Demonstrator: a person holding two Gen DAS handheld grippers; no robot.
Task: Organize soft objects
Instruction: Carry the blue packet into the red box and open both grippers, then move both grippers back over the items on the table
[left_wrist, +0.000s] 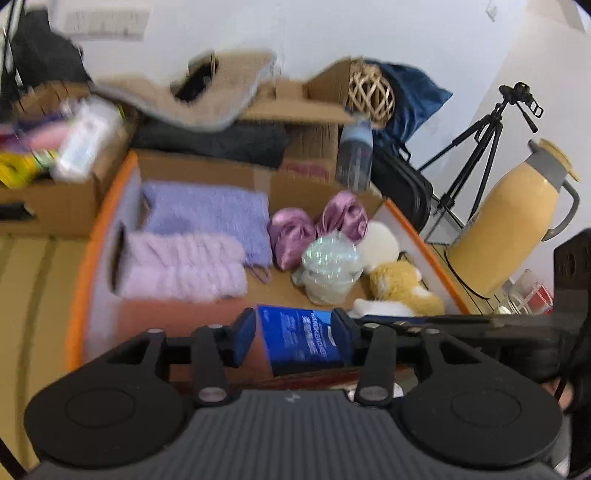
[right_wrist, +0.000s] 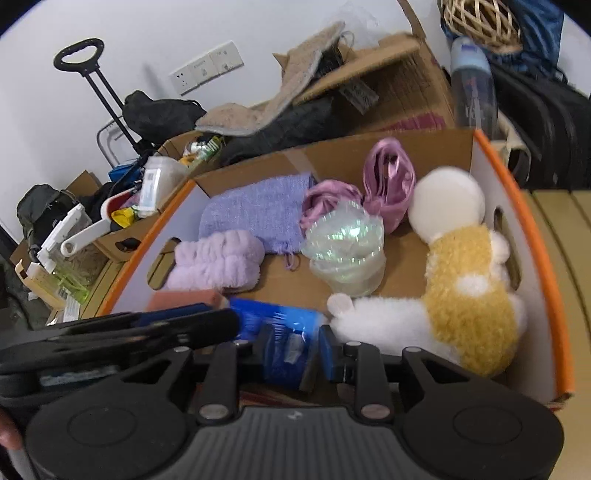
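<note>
Both my grippers are over the near end of the orange-rimmed cardboard box, each astride the blue plastic-wrapped tissue pack.

Left gripper: pack sits between the blue pads. The right-side pad touches the wrap; there's a gap at the left-side pad. Loosened, not clamping.

Right gripper: jaws narrow, pack end between the pads. Frame is blurred; can't tell if the pads press or just flank it.

Pack lies at the box's near wall, partly over a terracotta-coloured flat block.

Rest of the box, relative to the pack:
- pale lilac fluffy folded towel just beyond, left
- purple knitted cloth behind the towel, at the far wall
- two pink satin bundles far middle
- iridescent clear plastic wrap ball straight ahead, in front of the bundles
- yellow-and-white plush toy right, white paw near the pack's corner
</note>
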